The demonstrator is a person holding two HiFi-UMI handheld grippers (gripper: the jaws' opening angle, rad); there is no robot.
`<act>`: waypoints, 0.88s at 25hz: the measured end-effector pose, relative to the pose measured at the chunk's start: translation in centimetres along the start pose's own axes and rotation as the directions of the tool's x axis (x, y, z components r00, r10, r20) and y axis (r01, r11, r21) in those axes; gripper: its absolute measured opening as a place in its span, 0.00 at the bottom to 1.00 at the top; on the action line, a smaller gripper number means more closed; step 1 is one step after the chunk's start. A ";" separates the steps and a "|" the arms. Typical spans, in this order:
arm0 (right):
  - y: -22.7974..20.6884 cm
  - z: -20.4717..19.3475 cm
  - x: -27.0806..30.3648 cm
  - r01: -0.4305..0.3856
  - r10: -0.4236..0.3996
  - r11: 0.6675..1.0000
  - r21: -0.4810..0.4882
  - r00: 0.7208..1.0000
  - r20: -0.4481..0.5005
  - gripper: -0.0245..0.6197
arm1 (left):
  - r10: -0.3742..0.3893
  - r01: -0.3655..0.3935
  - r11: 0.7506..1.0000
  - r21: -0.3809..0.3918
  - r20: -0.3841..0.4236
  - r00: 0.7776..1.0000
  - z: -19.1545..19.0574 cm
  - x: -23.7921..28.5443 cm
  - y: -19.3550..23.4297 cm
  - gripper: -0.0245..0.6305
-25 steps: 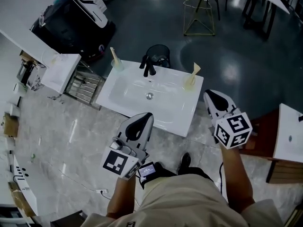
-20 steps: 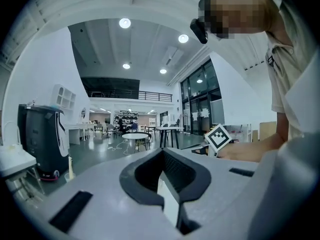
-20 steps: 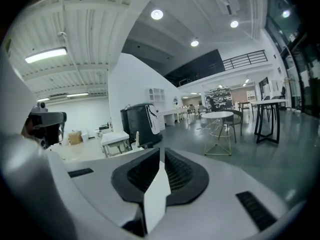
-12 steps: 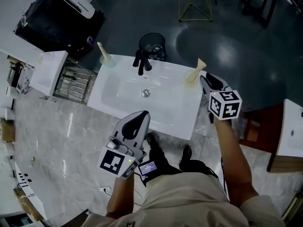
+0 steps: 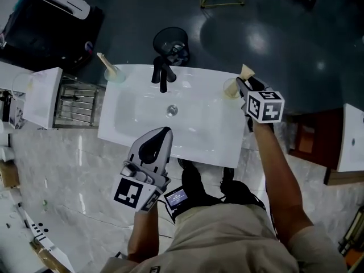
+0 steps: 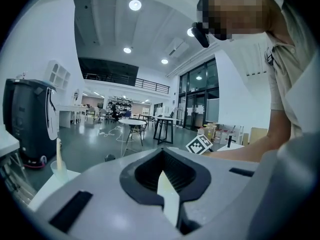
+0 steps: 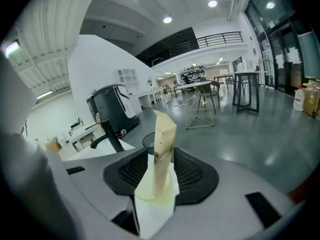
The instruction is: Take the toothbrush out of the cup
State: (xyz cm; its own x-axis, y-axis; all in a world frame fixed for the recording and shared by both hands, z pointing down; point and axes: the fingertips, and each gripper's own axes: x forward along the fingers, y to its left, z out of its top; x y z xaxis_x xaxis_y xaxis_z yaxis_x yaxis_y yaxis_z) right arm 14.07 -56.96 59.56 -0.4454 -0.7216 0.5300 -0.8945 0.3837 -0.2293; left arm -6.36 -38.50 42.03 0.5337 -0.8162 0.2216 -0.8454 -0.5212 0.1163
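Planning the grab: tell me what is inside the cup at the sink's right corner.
One cream toothbrush stands in the cup, leaning slightly, its top well above the rim. Its lower end and the cup's bottom are hidden behind the cloudy wall.

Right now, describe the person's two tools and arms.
Both the left tool and right tool are light grey shells with black teardrop-shaped insets. Each carries a white cube with black square markers. The person wears a beige short-sleeved shirt. The right tool's jaws are opening, cup between them.
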 end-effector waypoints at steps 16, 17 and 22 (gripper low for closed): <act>1.6 2.9 -1.9 0.079 -0.068 0.992 -0.102 0.992 0.107 0.10 | 0.008 -0.008 1.000 -0.011 0.015 1.000 -0.1 -1.1 2.8 0.05; 2.1 3.5 -2.6 0.079 -0.065 0.991 -0.112 0.990 0.123 0.10 | 0.013 -0.012 1.000 -0.007 0.022 1.000 0.2 -1.4 2.7 0.05; 4.7 6.6 -7.0 0.067 -0.030 0.983 -0.174 0.978 0.207 0.09 | 0.036 -0.037 0.999 0.011 0.058 0.998 1.7 -3.6 1.7 0.05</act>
State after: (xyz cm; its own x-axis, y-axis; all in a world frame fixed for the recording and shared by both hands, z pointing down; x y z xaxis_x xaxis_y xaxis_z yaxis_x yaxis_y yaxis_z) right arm 12.68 -53.90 49.42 -0.4169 -0.8363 0.3561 -0.9020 0.4291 -0.0481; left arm -9.66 -36.91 39.75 0.5031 -0.8476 0.1688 -0.8643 -0.4936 0.0972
